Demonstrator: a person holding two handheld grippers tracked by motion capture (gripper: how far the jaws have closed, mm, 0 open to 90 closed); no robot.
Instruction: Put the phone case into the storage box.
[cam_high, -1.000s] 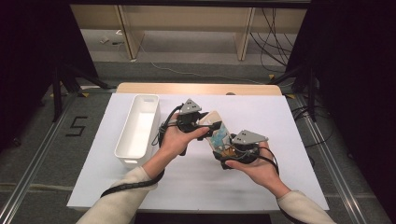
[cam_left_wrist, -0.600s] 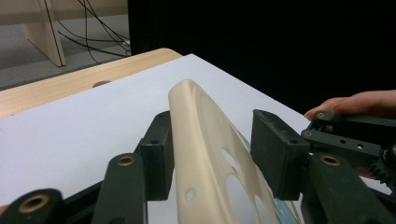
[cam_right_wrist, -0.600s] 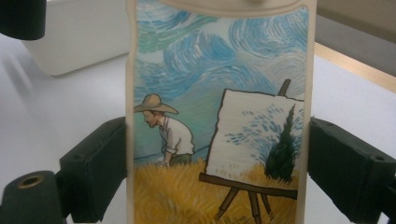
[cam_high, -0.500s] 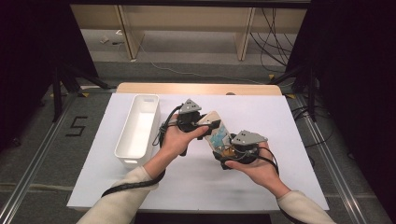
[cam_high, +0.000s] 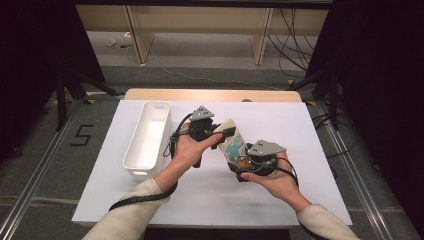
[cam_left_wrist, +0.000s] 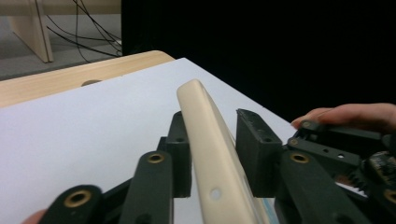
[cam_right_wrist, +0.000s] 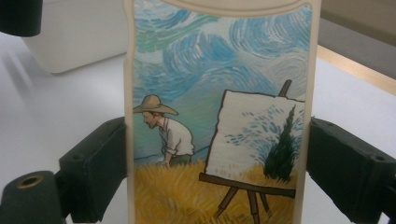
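A white table (cam_high: 310, 150) was seen, with a white bin (cam_high: 147, 140) set at its left side. Above the middle of the table a cream phone case (cam_high: 231, 141) with a painted picture was held tilted, gripped across its width by the right gripper (cam_high: 239, 159), whose pads pressed both long edges. The left gripper (cam_high: 224, 134) had just been closing around the case's upper edge; the case stood between its jaws, a gap showing on one side.
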